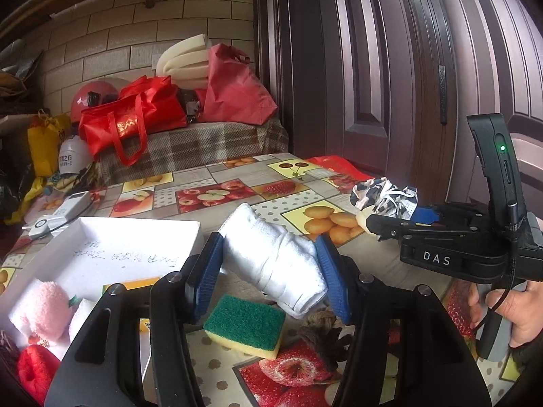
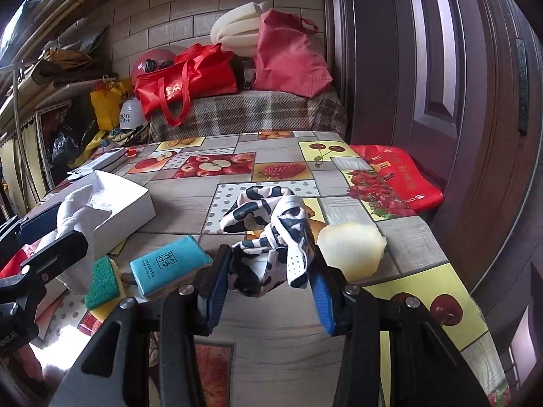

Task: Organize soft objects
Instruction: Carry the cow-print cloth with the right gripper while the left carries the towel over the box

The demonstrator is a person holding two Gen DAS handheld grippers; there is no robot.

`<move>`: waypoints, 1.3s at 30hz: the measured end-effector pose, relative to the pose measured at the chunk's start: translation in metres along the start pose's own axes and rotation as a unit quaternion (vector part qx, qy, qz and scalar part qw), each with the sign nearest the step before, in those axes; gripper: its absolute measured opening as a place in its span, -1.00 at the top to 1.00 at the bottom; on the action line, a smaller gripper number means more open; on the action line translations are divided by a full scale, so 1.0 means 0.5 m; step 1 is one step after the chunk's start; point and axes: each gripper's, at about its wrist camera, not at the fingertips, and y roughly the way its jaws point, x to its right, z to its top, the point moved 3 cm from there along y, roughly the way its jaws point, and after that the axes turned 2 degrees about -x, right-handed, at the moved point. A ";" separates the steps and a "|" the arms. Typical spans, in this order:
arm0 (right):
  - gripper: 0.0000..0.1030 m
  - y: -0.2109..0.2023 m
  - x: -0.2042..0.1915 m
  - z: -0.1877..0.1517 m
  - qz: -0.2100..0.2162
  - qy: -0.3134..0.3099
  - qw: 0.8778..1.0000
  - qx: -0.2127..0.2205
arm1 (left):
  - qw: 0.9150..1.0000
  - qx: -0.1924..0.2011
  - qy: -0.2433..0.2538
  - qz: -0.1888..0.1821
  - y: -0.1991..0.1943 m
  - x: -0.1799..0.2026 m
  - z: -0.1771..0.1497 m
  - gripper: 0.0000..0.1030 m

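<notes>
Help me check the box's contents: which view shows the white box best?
The left wrist view: the white box lies open toward the camera, with a pink plush and a red plush visible inside. The right wrist view shows only its outer walls from the side.

A rolled white towel (image 1: 275,254) lies slanted at the frame's centre above a green-and-yellow sponge (image 1: 245,325), a crumpled black-and-white cloth (image 2: 271,234) sits mid-frame, and pink (image 1: 44,308) and red (image 1: 34,369) fluffy pieces fill the lower-left white box (image 1: 142,234).
</notes>
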 end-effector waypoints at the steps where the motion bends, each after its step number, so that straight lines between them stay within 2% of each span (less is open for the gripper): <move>1: 0.13 -0.004 -0.001 0.000 0.002 0.004 1.000 0.003 | 1.000 0.001 -0.002 0.001 -0.004 -0.002 -0.001 -0.08; 14: 0.13 -0.068 -0.081 -0.023 -0.006 -0.029 0.998 0.051 | 1.000 0.013 -0.010 0.010 -0.049 -0.039 -0.015 -0.09; 29: 0.13 -0.070 -0.170 -0.036 0.020 -0.047 0.998 0.041 | 0.998 0.020 -0.017 0.050 -0.109 -0.135 -0.044 -0.09; 39: 0.13 -0.065 -0.254 -0.044 0.037 -0.087 0.995 0.034 | 0.994 0.013 -0.042 0.095 -0.143 -0.256 -0.067 -0.09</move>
